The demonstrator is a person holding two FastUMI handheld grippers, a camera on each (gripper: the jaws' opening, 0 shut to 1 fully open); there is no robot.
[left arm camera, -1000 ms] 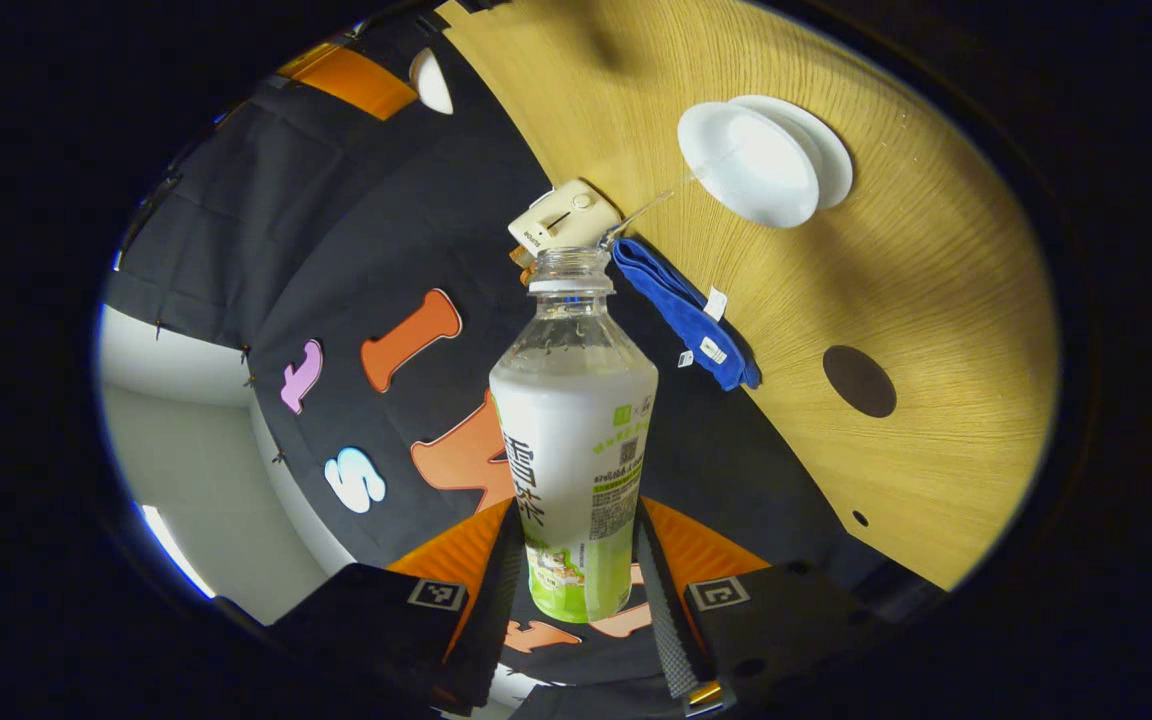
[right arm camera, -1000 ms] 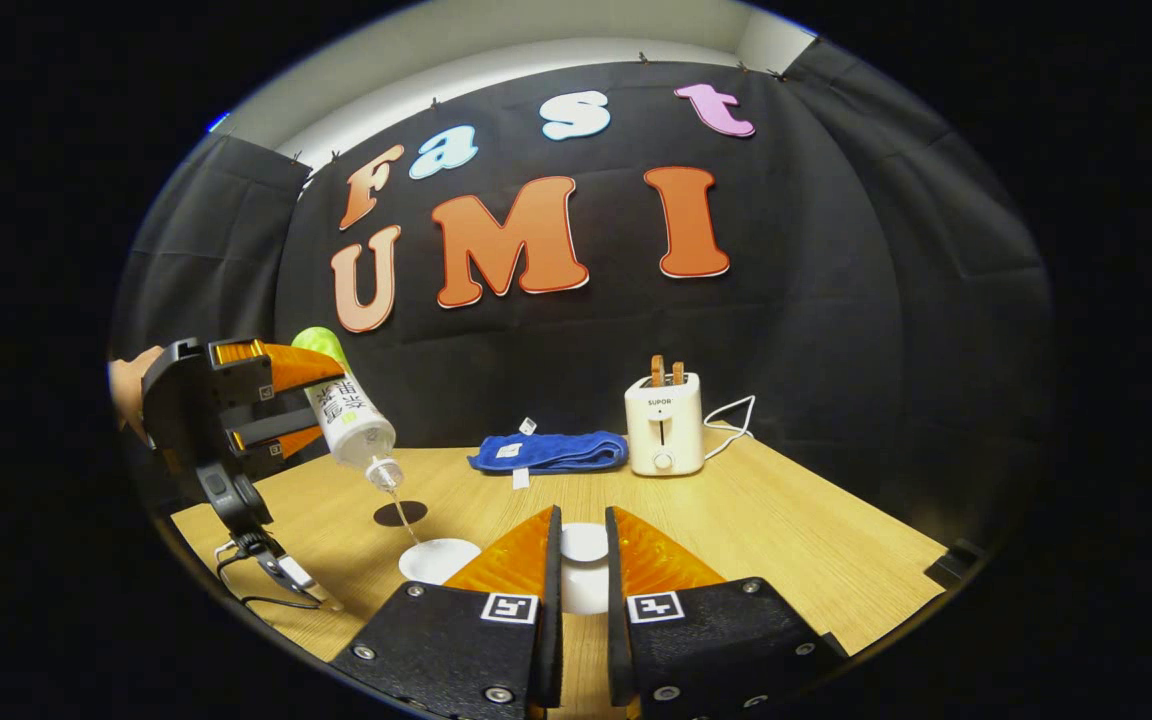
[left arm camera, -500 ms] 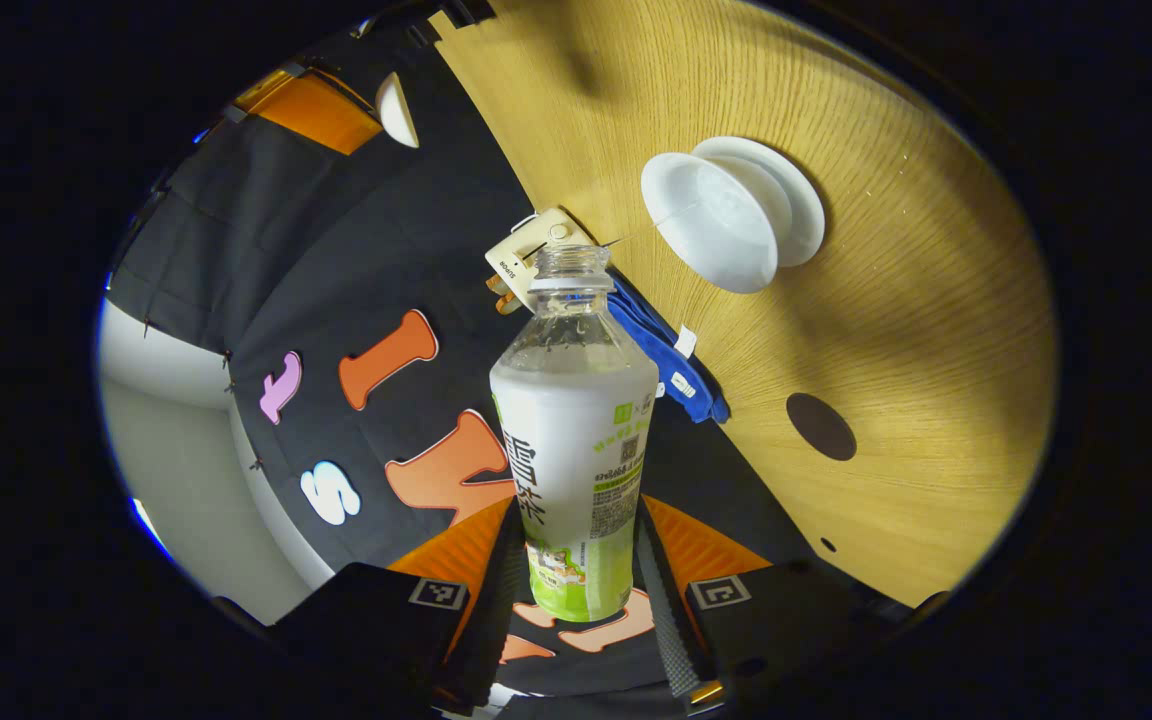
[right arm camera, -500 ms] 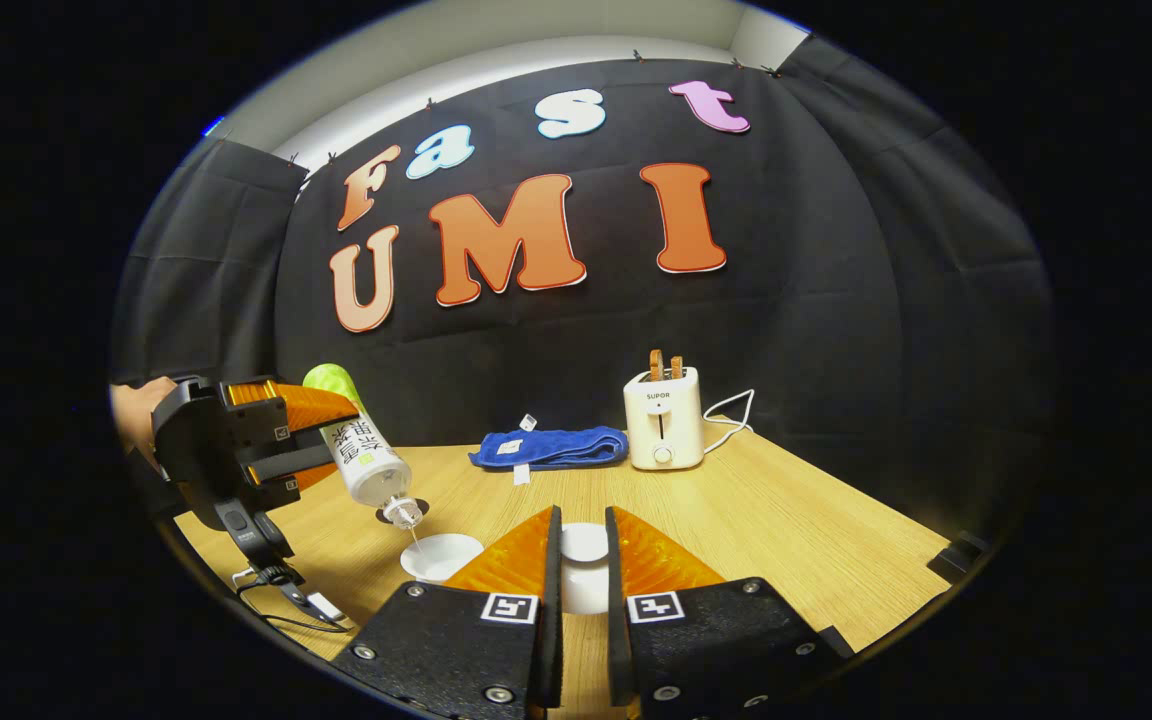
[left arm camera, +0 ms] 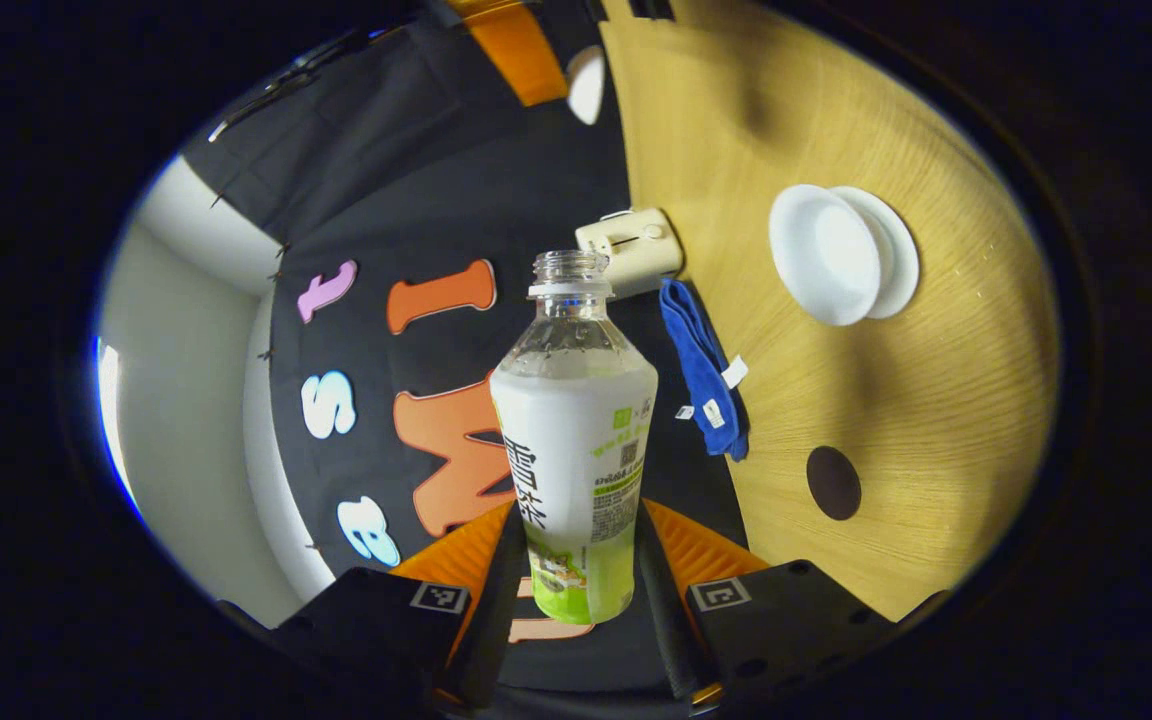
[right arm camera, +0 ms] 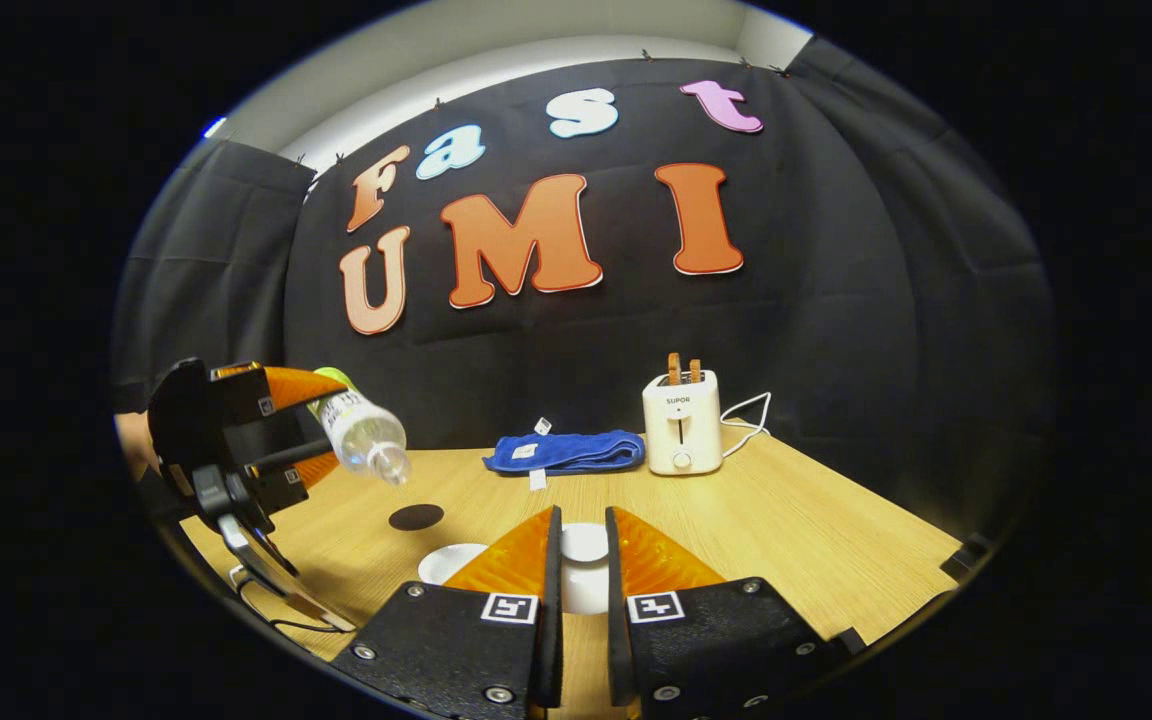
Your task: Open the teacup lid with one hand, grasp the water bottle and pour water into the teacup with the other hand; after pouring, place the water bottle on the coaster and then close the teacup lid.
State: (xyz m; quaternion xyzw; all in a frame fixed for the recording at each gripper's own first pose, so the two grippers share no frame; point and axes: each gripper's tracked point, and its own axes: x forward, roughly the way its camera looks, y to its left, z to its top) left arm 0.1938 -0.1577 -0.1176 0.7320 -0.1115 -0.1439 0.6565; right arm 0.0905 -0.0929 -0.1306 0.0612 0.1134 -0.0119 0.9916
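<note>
My right fingers (right arm camera: pixel 548 560) hide most of the teacup lid (right arm camera: pixel 584 570) and part of the teacup (right arm camera: pixel 446 562); my left hand (right arm camera: pixel 132 452) is cut off.

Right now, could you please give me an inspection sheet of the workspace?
Surface: wooden table, no spill seen.
Job's things: bottle uncapped, tilted, off the table; cup open on its saucer; lid off the cup; coaster bare.
Clutter: toaster, blue cloth at the back.
Grippers: left gripper grips the bottle; right gripper holds the lid.
Cables: toaster cord; cable under left gripper.
Surroundings: black cloth wall.
</note>
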